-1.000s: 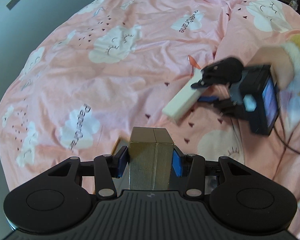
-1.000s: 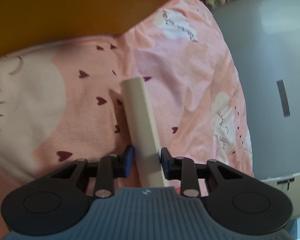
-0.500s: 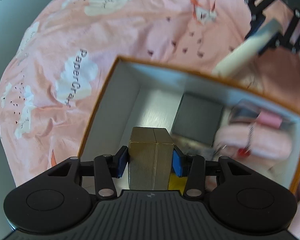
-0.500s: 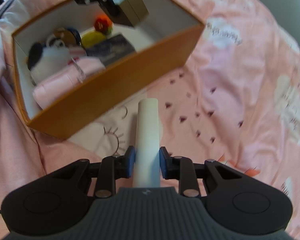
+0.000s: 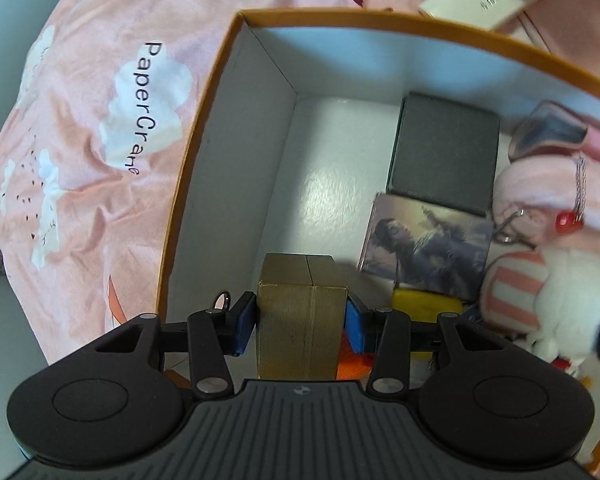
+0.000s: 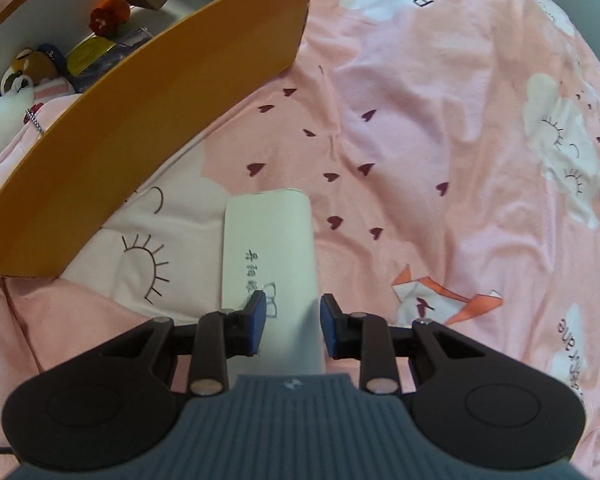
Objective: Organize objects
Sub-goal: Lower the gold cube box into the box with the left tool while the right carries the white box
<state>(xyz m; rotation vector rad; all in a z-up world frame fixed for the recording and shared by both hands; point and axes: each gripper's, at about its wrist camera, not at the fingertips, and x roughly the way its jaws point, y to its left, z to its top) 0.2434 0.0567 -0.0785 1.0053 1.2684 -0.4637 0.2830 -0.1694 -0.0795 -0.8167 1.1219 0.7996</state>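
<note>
Orange card makes the walls of the box [image 5: 204, 128], which sits on a pink bedsheet [image 6: 440, 128]. The left gripper [image 5: 302, 318] squeezes a gold box [image 5: 302, 320] and holds it inside the orange box, above the white floor by the left wall. The right gripper [image 6: 292, 320] squeezes a white box [image 6: 268, 248] outside, just beside the long orange wall.

What could go wrong? The gold box might drop and tip over if it is let go too high. It could also bump the picture card [image 5: 424, 248] or the dark grey box [image 5: 446, 156] close by. The white box might knock the orange wall on its way in. The 2 grippers could bump, since both want the same box.

Both grippers point steeply down. The left one reaches into the box. The right one hangs over the sheet with its white box clear of it.
</note>
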